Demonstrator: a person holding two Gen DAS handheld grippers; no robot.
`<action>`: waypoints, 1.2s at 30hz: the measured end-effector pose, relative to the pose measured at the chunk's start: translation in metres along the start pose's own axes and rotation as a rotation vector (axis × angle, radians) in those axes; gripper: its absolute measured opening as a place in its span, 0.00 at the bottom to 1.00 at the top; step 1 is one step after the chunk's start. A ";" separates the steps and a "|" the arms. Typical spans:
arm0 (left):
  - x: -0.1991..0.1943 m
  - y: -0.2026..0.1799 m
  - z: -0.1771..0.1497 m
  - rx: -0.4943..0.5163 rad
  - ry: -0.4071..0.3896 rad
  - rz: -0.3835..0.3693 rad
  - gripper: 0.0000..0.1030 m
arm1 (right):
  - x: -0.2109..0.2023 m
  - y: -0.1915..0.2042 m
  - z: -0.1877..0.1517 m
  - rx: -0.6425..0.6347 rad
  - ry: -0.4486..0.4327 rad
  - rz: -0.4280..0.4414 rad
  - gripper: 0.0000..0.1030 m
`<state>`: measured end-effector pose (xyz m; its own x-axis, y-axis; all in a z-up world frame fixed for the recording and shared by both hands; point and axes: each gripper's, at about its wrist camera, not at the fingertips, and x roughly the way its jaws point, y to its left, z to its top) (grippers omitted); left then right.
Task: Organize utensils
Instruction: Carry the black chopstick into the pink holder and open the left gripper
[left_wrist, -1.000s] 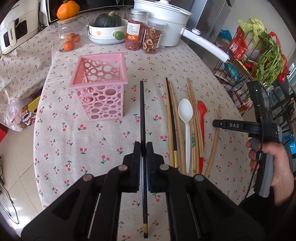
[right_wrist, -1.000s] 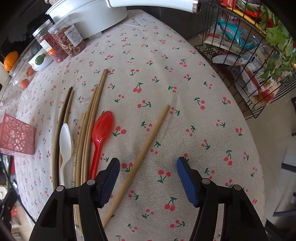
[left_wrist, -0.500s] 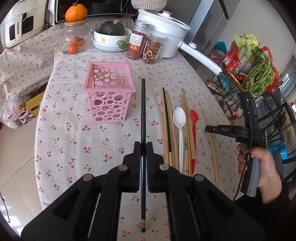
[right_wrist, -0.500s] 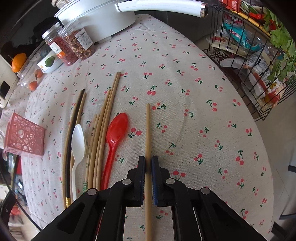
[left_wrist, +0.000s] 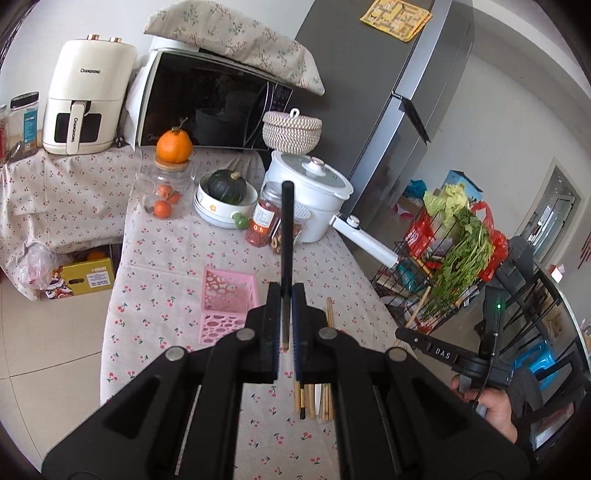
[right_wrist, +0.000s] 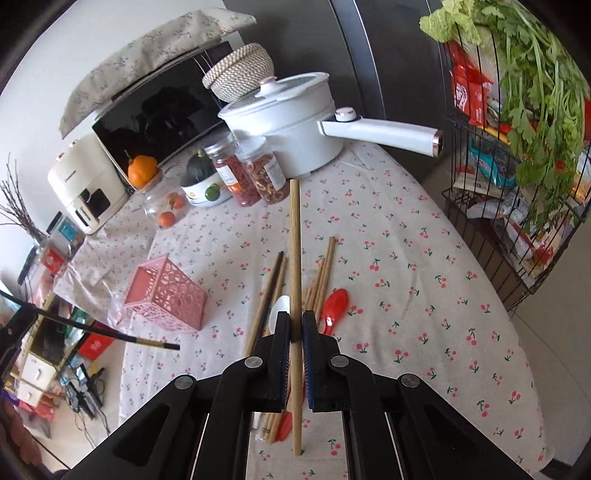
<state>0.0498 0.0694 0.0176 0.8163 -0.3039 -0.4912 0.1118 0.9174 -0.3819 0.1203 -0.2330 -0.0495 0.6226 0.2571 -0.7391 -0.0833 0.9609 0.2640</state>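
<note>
The left wrist view showed the left gripper clamped tight on a black chopstick, which stuck up in front of the white pot, with the pink basket on the cherry-print table just below and left of the fingers. Only that view caught the right gripper from outside, held in the person's hand with a sliver of wooden chopstick poking up (the closing itself isn't readable there).

The right wrist view settled it: the right gripper was pinched on the wooden chopstick, and it also showed the black chopstick's gold-banded tail hanging in the air left of the basket.

Compared with half a second earlier, both sticks had come up off the table and both cameras had tilted up toward the microwave and fridge.

Still lying on the cloth between the grippers: a bunch of wooden chopsticks, a dark chopstick, a white spoon and a red spoon, partly hidden by the right gripper's fingers. The jars and wire rack of greens sat further out.
</note>
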 end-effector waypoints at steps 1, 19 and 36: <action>-0.004 0.000 0.005 0.003 -0.036 0.005 0.06 | -0.005 0.002 0.001 -0.002 -0.019 0.011 0.06; 0.049 0.001 0.020 0.189 -0.264 0.178 0.06 | -0.009 0.021 0.007 -0.045 -0.068 0.067 0.06; 0.077 0.001 0.002 0.190 -0.125 0.208 0.13 | -0.009 0.023 0.002 -0.070 -0.060 0.066 0.07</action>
<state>0.1143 0.0473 -0.0192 0.8950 -0.0817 -0.4386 0.0294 0.9918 -0.1247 0.1146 -0.2131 -0.0353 0.6593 0.3152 -0.6826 -0.1787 0.9476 0.2649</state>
